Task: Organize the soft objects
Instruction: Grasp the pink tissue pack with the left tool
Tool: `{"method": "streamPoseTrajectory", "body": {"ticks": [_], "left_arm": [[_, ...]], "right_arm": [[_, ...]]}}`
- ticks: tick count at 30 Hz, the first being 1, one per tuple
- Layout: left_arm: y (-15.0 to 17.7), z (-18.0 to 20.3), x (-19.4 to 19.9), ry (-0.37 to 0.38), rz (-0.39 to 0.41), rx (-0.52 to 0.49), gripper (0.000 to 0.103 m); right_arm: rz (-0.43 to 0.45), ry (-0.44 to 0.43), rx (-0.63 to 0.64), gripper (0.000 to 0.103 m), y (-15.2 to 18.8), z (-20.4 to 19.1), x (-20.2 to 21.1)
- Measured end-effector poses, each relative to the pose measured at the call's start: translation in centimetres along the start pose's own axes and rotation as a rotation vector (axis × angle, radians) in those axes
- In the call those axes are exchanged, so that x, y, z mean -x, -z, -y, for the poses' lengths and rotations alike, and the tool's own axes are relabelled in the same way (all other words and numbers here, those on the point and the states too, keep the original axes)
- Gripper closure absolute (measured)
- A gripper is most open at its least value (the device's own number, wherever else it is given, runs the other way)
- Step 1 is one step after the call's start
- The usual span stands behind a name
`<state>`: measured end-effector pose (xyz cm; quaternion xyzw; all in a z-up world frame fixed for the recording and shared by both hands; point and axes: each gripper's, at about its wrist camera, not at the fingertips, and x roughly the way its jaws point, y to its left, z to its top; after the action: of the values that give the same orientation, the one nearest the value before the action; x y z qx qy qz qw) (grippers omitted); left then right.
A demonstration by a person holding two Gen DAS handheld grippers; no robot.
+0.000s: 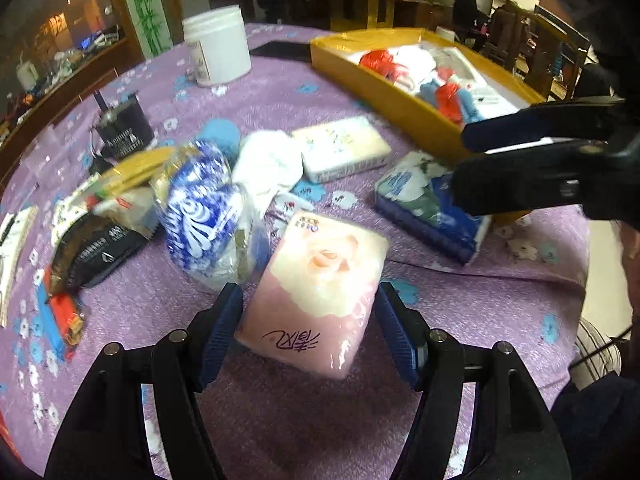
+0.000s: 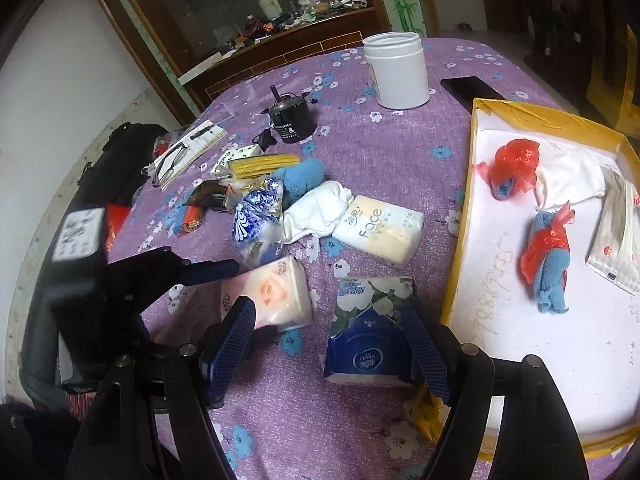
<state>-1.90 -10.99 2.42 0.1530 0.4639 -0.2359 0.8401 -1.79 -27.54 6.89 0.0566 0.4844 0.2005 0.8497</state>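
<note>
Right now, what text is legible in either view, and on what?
"face": cream tissue pack.
"Vinda", "OPEN": blue floral tissue pack, both upside down.
"400": black packet.
Pink tissue pack: handwritten dark mark, unreadable.
Yellow-edged box: faint handwriting on the white floor, unreadable.
White jar label, black motor label: too blurred.

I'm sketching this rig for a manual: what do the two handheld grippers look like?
Both match: the left gripper and right gripper have black angular linkage arms with silver pivot bolts and blue cross-hatched finger pads. A white printed label sits on the left one's black body.
</note>
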Motion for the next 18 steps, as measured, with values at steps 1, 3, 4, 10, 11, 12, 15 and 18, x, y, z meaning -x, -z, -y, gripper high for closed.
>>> {"method": "streamPoseTrajectory", "body": {"ticks": [1,3,4,10,11,12,15,18], "left_arm": [[0.0,0.2,-0.4,-0.007,-0.008,-0.003,0.034],[0.0,0.2,-0.4,-0.003,0.004,0.015,0.032],[0.0,0.0,-0.5,0.006,0.005,0.027,0.032],[0.4,-1.1,0.8,-0.034,0.031,0.083,0.045],[0.6,-1.2,1.2,-0.034,0.035,0.082,0.044],[1.1,-1.3,1.7,-0.031,0.039,0.081,0.044],[2.7,-2.4,2.7,-0.035,0.041,0.101,0.044],[3.8,-3.8,2.7,-0.047,0.034,0.141,0.044]], "right_arm": [[0.000,0.001,0.002,0.025,0.1,0.0,0.0],[0.003,0.004,0.002,0.025,0.2,0.0,-0.1],[0.002,0.004,0.001,0.025,0.2,0.0,-0.2],[-0.010,0.041,0.013,0.025,0.3,-0.1,-0.4],[-0.012,0.051,0.017,0.025,0.3,-0.1,-0.4],[-0.016,0.059,0.021,0.025,0.3,-0.2,-0.5],[-0.039,0.089,0.054,0.025,0.2,-0.6,-1.0],[-0.090,0.149,0.110,0.025,-0.2,-1.3,-2.5]]}}
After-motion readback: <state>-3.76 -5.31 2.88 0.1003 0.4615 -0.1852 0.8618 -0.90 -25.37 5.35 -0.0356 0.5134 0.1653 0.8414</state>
